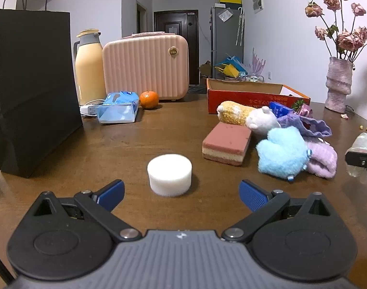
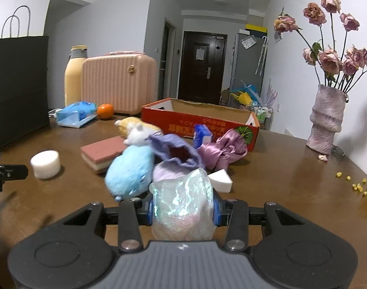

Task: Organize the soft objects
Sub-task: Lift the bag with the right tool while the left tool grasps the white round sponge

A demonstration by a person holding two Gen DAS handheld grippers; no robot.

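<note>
My left gripper [image 1: 181, 193] is open just in front of a white round sponge [image 1: 169, 174] on the brown table; the sponge lies a little beyond the fingertips. My right gripper [image 2: 182, 210] is shut on an iridescent crinkly pouch [image 2: 182, 207], which also shows at the right edge of the left wrist view [image 1: 361, 149]. A pile of soft things lies ahead: a blue plush [image 2: 129, 172], a pink layered sponge [image 1: 226, 143], a yellow knitted toy [image 1: 234, 112], a white plush [image 1: 262, 119], purple cloth [image 2: 175, 148], a satin scrunchie [image 2: 223, 148] and a white wedge sponge [image 2: 220, 180].
An open red cardboard box [image 2: 202, 125] stands behind the pile. A black paper bag [image 1: 31, 91] stands at the left. A thermos [image 1: 89, 67], a pink case [image 1: 146, 65], a tissue pack [image 1: 118, 107] and an orange [image 1: 149, 99] are at the back. A vase [image 2: 326, 118] stands right.
</note>
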